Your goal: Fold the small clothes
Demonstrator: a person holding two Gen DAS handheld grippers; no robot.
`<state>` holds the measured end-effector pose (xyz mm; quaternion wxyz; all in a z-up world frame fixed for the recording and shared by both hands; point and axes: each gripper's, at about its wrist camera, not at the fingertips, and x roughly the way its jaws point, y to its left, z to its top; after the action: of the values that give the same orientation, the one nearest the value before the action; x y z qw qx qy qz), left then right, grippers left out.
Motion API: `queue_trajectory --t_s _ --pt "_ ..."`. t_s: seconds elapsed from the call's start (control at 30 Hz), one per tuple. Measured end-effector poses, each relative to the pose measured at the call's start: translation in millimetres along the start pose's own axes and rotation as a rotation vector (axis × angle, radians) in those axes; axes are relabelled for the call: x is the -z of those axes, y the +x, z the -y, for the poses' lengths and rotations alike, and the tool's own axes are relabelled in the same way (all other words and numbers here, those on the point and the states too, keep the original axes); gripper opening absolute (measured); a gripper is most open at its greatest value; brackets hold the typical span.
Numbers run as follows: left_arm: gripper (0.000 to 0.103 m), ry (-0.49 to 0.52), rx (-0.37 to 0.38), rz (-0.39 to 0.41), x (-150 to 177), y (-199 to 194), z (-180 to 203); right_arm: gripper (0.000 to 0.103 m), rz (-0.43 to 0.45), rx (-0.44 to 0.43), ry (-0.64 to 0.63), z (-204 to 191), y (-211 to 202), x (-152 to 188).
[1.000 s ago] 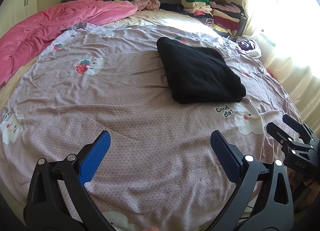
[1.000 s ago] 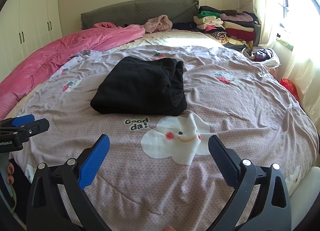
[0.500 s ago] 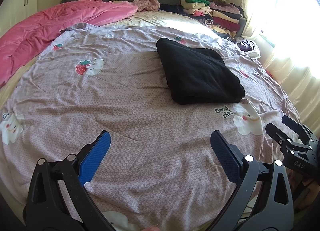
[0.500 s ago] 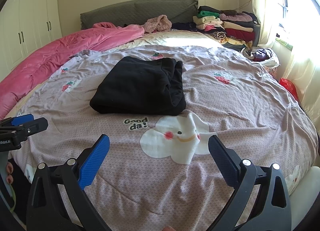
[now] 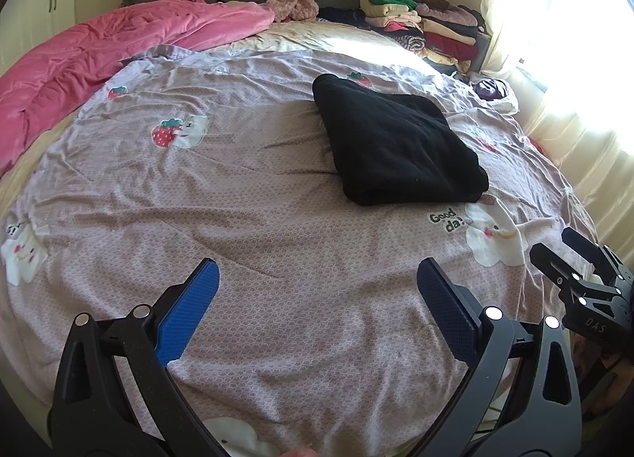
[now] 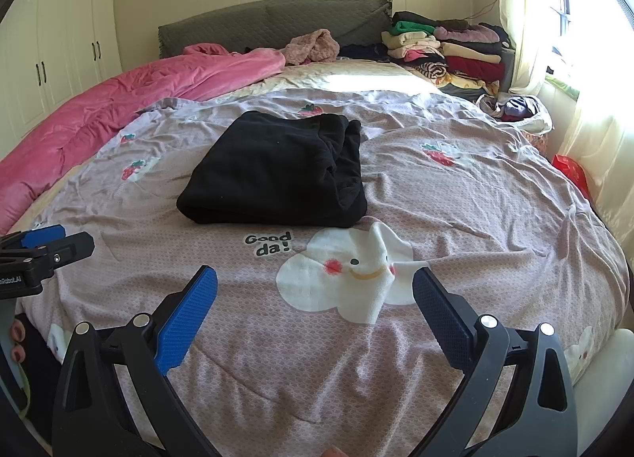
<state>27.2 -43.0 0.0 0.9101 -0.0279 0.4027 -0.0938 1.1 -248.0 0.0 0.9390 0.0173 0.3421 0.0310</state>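
Black fleece garment (image 6: 273,170), folded into thick rectangle, lies mid-bed on lilac cartoon-print bedsheet (image 6: 455,195), far from both tools. Left hand-held gripper (image 5: 317,298) and right hand-held gripper (image 6: 315,298) hover at near edge, jaws apart, empty; fold looks finished.

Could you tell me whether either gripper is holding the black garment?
No, the black garment lies folded on the bed, beyond both open grippers.
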Motion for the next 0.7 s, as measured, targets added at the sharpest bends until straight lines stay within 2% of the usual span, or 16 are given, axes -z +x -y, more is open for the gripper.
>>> queue_trajectory --t_s 0.2,0.47,0.6,0.7 --pt "0.094 -0.002 -0.002 -0.007 0.2 2.5 -5.0 0.098 0.0 0.01 0.004 2.1 0.2 0.6" --pt "0.094 -0.011 -0.044 -0.021 1.4 6.8 -12.4 0.098 -0.001 0.048 0.018 5.4 0.0 1.0" --pt "0.094 -0.035 -0.09 -0.035 0.9 10.6 -26.6 0.098 0.013 0.157 0.066 24.5 -6.7 5.1" --pt "0.094 -0.086 -0.082 -0.048 -0.7 11.9 -50.7 0.098 0.03 0.252 0.15 64.1 -21.1 12.1"
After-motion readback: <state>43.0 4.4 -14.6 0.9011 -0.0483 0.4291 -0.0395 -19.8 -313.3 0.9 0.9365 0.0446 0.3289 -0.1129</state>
